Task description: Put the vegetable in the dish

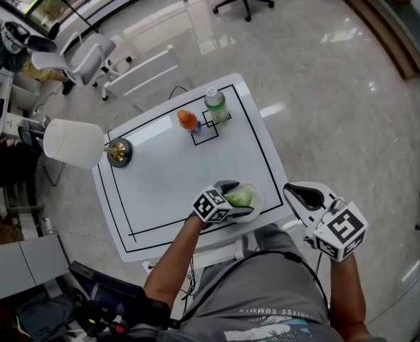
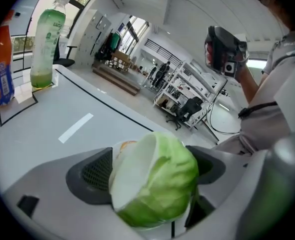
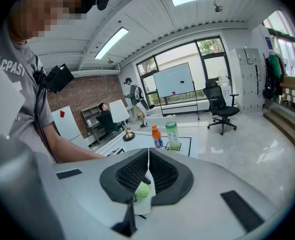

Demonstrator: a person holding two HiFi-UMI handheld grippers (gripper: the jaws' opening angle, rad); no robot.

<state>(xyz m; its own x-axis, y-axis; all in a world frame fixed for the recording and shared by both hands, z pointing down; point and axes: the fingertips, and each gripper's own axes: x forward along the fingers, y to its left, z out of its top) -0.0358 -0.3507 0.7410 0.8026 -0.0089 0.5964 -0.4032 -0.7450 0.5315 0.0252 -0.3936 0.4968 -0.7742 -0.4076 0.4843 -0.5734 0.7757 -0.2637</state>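
Right gripper [image 3: 147, 170] — jaws closed pad to pad, nothing between them. Below the seam, a scrap of green vegetable [image 3: 142, 191] on a white dish [image 3: 143, 204]. Beyond: white table [image 3: 132, 145] with black lines, orange bottle [image 3: 156, 135] just beside green bottle [image 3: 172, 134], lamp [image 3: 120, 113] farther left — bare forearm [image 3: 72, 154] at left.

The table [image 1: 160, 184] looks like matt white laminate, dead smooth, while the floor [image 1: 324, 70] is polished stone, super glossy. The dish [image 1: 260, 199] at 5 o'clock reads as smooth white glaze, and the cabbage [image 2: 162, 184] is waxy with a slight sheen. The orange bottle [image 1: 188, 121] and green bottle [image 1: 216, 105] at 12 o'clock are clear glossy plastic. The lamp shade [image 1: 71, 143] at 9 o'clock is matt, and its base [image 1: 119, 152] is shiny brass-coloured metal. The left gripper [image 2: 150, 169] and right gripper [image 3: 147, 171] are matt grey plastic, with black mesh-textured pads [image 3: 162, 176].
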